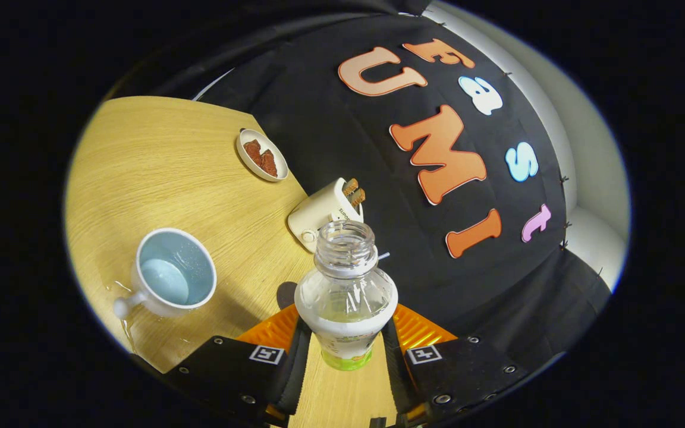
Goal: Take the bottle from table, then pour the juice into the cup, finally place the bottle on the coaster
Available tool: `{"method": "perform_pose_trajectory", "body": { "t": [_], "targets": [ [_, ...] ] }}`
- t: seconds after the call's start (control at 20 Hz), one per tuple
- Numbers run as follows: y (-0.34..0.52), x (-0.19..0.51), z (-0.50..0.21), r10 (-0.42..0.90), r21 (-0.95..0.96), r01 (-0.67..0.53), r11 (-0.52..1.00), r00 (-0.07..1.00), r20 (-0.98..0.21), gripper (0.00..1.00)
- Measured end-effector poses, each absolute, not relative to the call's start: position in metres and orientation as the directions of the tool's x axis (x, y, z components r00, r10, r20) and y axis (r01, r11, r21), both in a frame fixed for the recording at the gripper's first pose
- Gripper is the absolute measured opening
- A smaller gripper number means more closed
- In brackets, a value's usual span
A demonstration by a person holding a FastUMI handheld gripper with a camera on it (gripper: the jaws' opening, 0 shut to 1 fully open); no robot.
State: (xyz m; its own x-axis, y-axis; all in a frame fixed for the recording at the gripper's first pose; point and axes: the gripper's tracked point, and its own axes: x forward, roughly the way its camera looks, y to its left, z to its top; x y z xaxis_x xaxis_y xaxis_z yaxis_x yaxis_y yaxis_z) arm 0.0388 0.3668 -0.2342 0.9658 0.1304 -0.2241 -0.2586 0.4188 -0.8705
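claw [345, 351] gripping bottle [345, 297], both fingers pressing its labelled lower body | bottle sitting between fingers above counter [158, 160], long axis running away from claw, uncapped mouth pointing ahead | looking light, nearly empty, thin plastic likely flexing, slippery | cup [171, 274] lying left of fingers

Wood-grain worktop [158, 160]. Cream toaster [323, 215] at its far edge — two browned slices up. Farther back, small white dish [261, 154] holding reddish-brown pieces.
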Motion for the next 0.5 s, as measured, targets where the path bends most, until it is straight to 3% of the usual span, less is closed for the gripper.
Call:
{"method": "perform_pose_trajectory", "body": {
  "t": [0.5],
  "targets": [
    [0.371, 0.039, -0.239, 0.159, -0.958, -0.147, 0.248, 0.981, -0.109, 0.6]
  ]
}}
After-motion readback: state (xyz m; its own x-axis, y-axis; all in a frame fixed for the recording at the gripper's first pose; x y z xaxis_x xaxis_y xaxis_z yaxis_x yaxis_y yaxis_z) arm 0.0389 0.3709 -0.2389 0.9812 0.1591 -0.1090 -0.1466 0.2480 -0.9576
